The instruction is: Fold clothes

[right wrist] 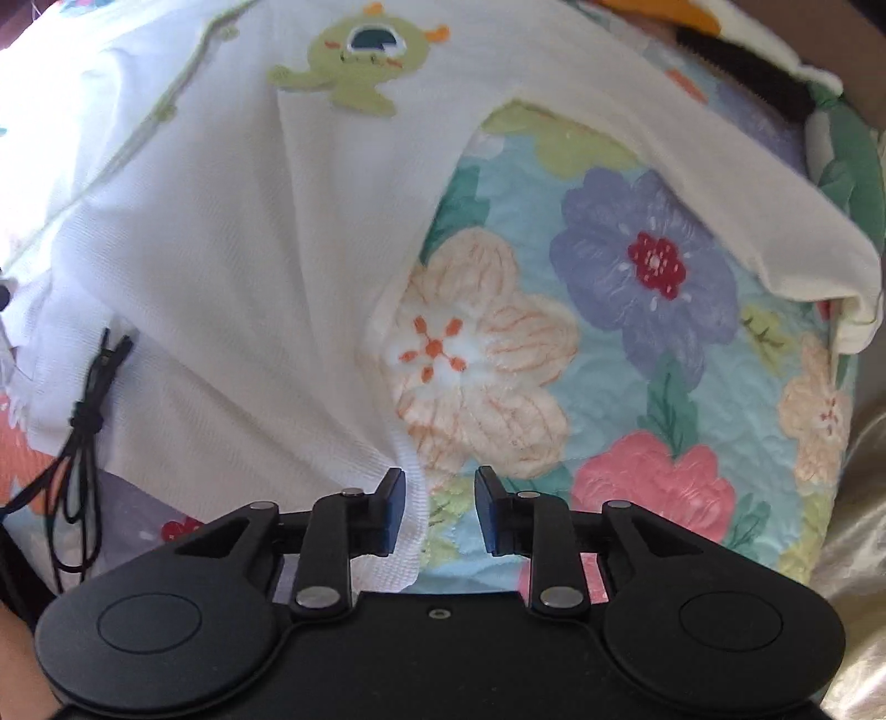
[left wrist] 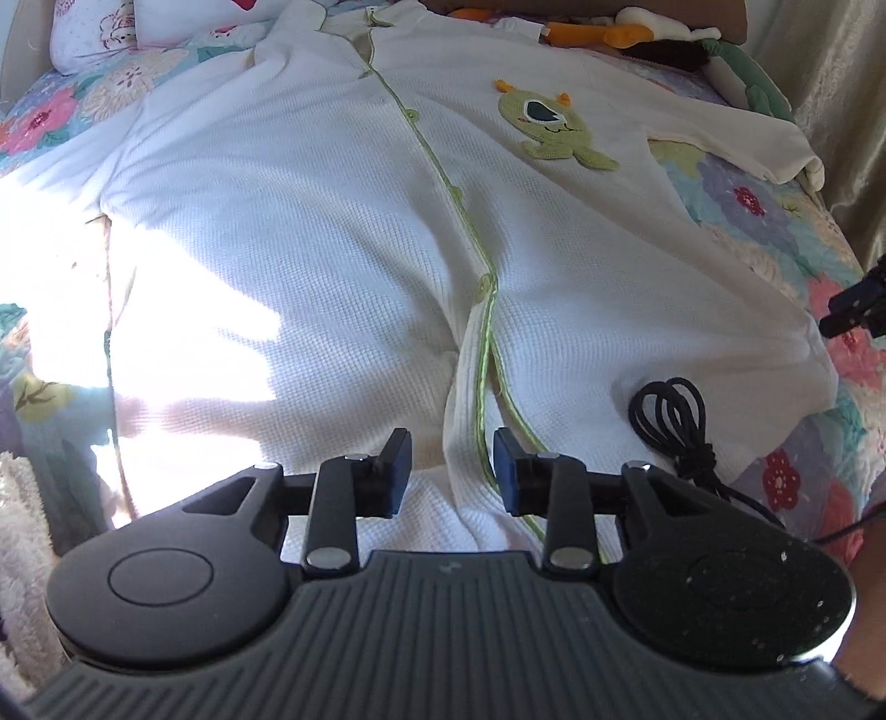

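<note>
**Soft white sleepsuit being laid out flat, both claws released**

A white waffle-knit sleepsuit [left wrist: 310,232] is being shown spread front-up across a floral quilt [right wrist: 637,343], its green-trimmed button placket [left wrist: 443,183] running down the middle and a green monster patch [left wrist: 554,130] sitting on the chest. One sleeve [right wrist: 720,183] is being seen stretched out over the quilt toward a row of plush toys [left wrist: 637,33].

The left gripper [left wrist: 452,471] is being held above the lower part of the garment, jaws parted, with cloth lying below them but nothing pinched. The right gripper [right wrist: 438,509] is being held at the garment's side edge; a ribbed hem [right wrist: 410,531] is lying just beside its left pad, yet the jaws are standing apart and nothing is being squeezed. A black cord [left wrist: 673,421] is trailing over the fabric.

The fabric is being judged light, limp and prone to bunching, not slippery or fragile. Hold is probably best taken at hems, cuffs or side seams, where the doubled cloth gives the pads something firm
</note>
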A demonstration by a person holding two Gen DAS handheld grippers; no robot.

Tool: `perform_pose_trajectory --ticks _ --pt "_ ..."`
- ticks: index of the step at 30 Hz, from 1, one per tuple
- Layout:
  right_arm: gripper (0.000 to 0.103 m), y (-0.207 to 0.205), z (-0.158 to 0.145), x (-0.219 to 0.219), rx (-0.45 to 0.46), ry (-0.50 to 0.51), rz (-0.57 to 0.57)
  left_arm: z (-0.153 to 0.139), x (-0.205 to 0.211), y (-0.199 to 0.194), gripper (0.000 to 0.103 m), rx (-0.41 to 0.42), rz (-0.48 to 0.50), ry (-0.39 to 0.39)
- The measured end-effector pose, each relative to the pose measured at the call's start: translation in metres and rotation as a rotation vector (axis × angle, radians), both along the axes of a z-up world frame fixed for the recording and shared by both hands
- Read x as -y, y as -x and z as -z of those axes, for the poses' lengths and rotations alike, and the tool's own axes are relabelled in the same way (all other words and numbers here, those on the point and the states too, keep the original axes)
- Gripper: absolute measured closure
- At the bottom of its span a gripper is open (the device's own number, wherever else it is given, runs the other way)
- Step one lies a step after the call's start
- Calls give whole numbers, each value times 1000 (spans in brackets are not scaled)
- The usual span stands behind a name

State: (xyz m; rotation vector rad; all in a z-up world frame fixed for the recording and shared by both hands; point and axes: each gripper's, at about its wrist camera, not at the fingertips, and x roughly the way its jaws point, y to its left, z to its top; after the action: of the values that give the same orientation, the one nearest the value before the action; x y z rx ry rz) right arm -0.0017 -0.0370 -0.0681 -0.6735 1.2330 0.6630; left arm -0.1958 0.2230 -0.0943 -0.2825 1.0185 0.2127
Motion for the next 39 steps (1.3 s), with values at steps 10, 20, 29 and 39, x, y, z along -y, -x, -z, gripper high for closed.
perform_pose_trajectory --ticks 10,20,29,39 --pt "50 48 -101 -3 -167 -341 -107 -50 -39 43 37 -18 -42 -91" --pt "50 32 -123 -49 -175 -571 -110 -112 -87 17 33 190 -126 -81" --pt "48 -30 -138 -166 -224 -717 -68 -137 -163 -51 31 294 -155 -39" --pt "46 -179 -65 -318 -25 -557 95 -54 -279 -211 29 376 33 106"
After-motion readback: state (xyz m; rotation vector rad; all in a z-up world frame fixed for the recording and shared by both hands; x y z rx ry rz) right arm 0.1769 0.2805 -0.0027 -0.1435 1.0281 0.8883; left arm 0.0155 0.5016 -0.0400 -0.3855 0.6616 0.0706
